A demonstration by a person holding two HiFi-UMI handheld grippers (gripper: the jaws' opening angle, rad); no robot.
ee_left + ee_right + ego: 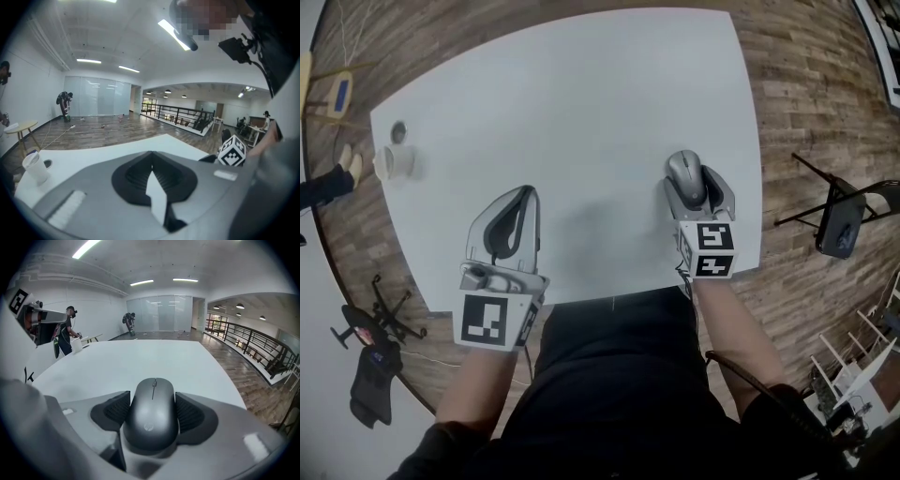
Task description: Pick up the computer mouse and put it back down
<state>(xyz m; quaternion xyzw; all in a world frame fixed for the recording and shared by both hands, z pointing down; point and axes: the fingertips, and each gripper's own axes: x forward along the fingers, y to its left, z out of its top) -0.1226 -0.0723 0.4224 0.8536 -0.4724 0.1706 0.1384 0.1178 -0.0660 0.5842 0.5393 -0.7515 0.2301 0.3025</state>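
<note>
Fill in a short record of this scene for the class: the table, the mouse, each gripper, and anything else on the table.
table: white, wood floor around it
computer mouse: grey, between the right fingers, near the table's right edge
right gripper: fingers against both sides of the mouse
left gripper: fingers together, nothing in them, over the table
lifted or resting: cannot tell
other: white cup near the left edge
</note>
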